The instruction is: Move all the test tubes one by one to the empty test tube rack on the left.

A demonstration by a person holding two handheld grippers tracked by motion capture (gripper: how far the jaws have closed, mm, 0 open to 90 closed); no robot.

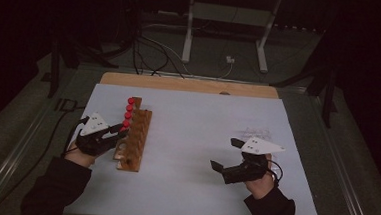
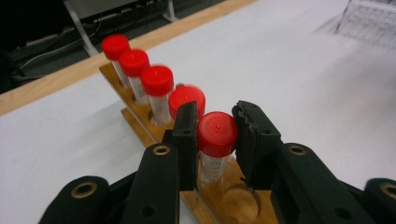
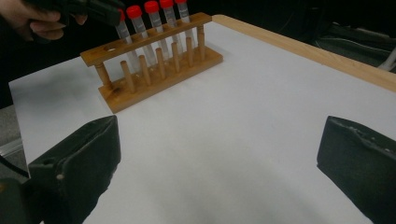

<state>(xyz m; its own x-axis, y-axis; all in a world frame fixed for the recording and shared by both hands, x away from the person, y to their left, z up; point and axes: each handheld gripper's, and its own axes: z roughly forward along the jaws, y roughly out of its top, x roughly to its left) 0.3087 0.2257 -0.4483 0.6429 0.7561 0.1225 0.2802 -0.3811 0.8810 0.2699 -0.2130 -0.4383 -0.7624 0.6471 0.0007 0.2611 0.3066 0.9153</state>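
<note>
Fingers (image 2: 187,135) of the left gripper (image 2: 215,140) clamp the red-capped tube (image 2: 216,140) standing in the wooden rack (image 1: 135,140), nearest its empty end hole; right gripper (image 1: 227,153) gapes wide, well apart from the rack.

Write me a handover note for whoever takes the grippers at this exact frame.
Left gripper: fingers against both sides of the red cap on the nearest tube, which sits in the wooden rack.
Right gripper: open, holding nothing, over bare white table.
Five red-capped tubes stand in a row in the rack; one hole at the near end is empty.
Whether the gripped tube is going in or coming out cannot be told.
</note>
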